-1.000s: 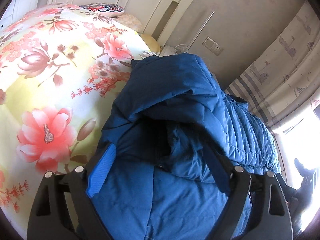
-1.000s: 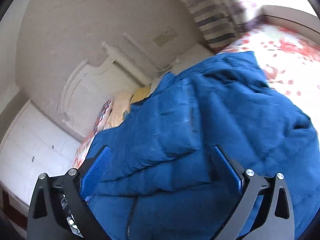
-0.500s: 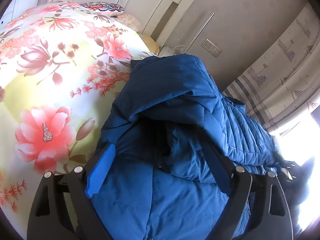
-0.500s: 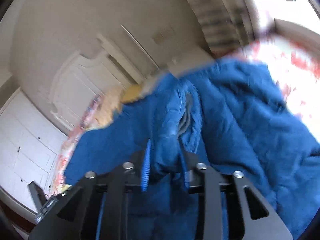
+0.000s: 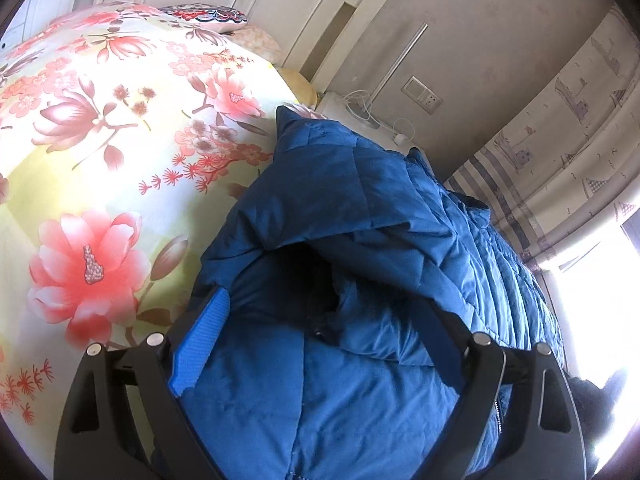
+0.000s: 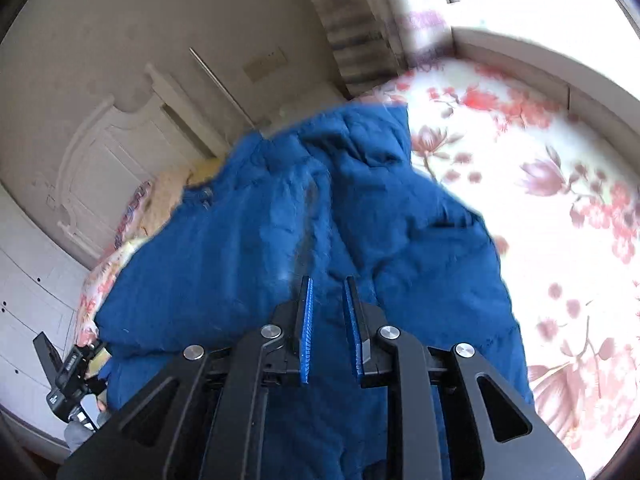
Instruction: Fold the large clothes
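A large blue quilted jacket (image 5: 360, 216) lies bunched on a floral bedspread (image 5: 100, 140). My left gripper (image 5: 320, 316) is open, its blue-padded fingers wide apart just over the jacket's dark collar opening. In the right wrist view my right gripper (image 6: 328, 300) is shut on a raised fold of the same jacket (image 6: 280, 208), and the cloth is pulled up between the pads. The other gripper (image 6: 68, 376) shows at the lower left of that view.
A white headboard (image 5: 320, 4) and pillows (image 5: 208, 16) stand at the bed's far end. A nightstand with cables (image 5: 360, 108) and a striped curtain (image 5: 560, 152) lie beyond the jacket. Bright bedspread (image 6: 560, 220) extends right of the jacket.
My right gripper has closed from wide open onto a fold of the jacket and lifted it. My left gripper has stayed open and almost still.
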Demonstrator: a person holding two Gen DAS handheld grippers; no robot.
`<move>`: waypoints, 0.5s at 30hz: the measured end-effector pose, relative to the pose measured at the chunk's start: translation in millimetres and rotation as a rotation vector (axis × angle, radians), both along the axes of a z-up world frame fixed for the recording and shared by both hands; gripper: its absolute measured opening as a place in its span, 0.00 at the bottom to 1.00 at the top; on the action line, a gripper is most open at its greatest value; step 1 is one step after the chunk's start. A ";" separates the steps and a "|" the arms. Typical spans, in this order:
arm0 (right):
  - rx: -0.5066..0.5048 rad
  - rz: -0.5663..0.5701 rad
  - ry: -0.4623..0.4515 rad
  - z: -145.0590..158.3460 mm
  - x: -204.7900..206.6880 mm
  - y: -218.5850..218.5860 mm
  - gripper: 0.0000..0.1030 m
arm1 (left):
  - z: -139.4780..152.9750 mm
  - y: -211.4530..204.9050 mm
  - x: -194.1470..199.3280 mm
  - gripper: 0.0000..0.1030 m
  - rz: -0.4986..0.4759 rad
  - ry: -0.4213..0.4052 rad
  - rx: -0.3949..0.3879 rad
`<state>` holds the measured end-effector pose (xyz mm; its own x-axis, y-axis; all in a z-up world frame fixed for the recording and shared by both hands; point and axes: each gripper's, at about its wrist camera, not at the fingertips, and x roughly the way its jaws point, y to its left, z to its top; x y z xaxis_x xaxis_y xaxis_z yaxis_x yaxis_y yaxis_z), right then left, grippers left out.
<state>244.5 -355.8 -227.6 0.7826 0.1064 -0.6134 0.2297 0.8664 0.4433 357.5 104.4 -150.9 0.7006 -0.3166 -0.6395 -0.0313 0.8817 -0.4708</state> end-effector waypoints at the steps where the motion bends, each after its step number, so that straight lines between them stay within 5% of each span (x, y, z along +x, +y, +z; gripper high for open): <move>1: -0.050 0.000 -0.030 10.5 -1.0 7.2 0.21 | 0.0 0.1 0.1 0.87 0.000 0.000 -0.001; 4: -0.207 0.075 -0.106 38.6 9.3 40.0 0.33 | -0.1 0.3 0.3 0.87 0.000 -0.001 -0.001; 5: -0.247 0.107 -0.114 41.4 15.3 49.7 0.65 | -0.3 0.5 0.1 0.87 0.000 -0.001 -0.002; 6: -0.310 0.146 -0.109 41.2 24.8 63.6 0.79 | -0.8 1.0 0.0 0.87 0.000 -0.002 -0.004; 8: -0.414 0.180 -0.091 31.1 38.7 80.7 0.72 | -0.9 2.6 -1.5 0.87 0.000 -0.006 -0.008; 10: -0.479 0.210 0.029 2.9 58.0 91.5 0.64 | 3.6 5.1 -12.2 0.81 0.022 -0.034 0.023; 12: -0.470 0.217 0.041 -15.9 63.0 88.7 0.65 | 25.5 14.7 -44.5 0.76 0.180 -0.180 0.101; 15: -0.451 0.221 0.047 -16.8 64.5 88.2 0.65 | 72.9 23.2 -76.8 0.80 0.296 -0.407 0.089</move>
<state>308.9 -267.6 -244.4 0.7419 -0.0169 -0.6703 0.0295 0.9995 0.0074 280.7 127.6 -78.0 0.9500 -0.0234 -0.3112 -0.1154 0.9001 -0.4201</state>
